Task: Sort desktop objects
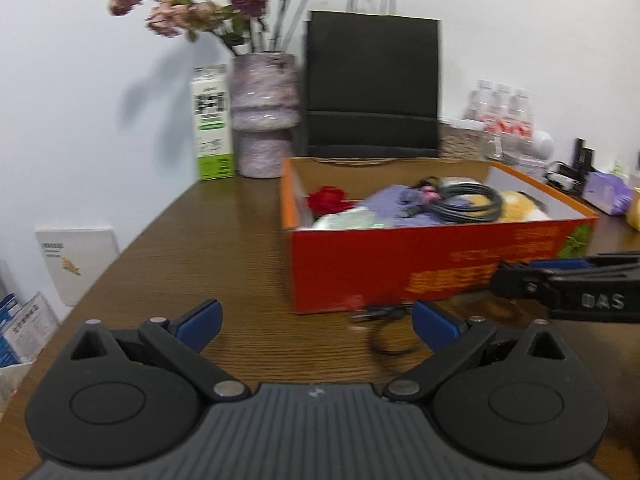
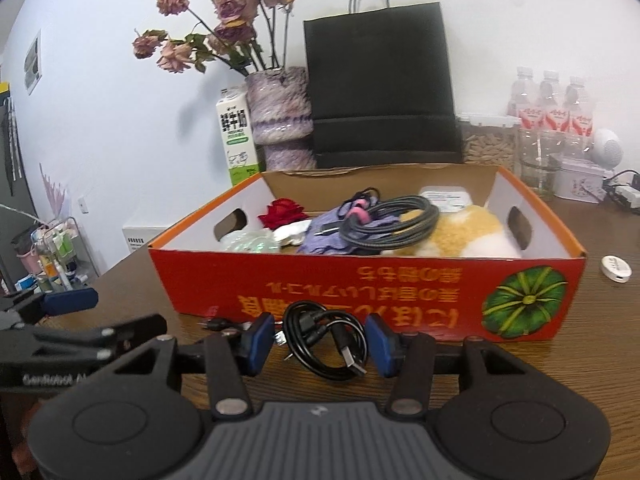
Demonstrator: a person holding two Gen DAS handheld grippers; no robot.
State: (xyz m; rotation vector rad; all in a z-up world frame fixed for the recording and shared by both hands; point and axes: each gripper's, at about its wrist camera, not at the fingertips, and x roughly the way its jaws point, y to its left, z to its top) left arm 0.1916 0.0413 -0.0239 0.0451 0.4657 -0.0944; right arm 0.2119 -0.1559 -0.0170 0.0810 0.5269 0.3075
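The right gripper [image 2: 320, 344] is clenched on a coiled black cable [image 2: 324, 340], its blue pads [image 2: 258, 344] pressing the coil's two sides just in front of the red box [image 2: 360, 292] on the wooden desk [image 1: 240, 248]. The left gripper [image 1: 316, 324] hangs released, fingers wide with nothing between them, left of the cable. Inside the box lie a grey cable [image 2: 392, 220], a red flower [image 2: 284, 212], purple cloth [image 2: 324, 232] and a plush toy [image 2: 472, 232]; behind it stand a black bag [image 2: 380, 88], a vase [image 2: 280, 116] and a milk carton [image 2: 236, 136].
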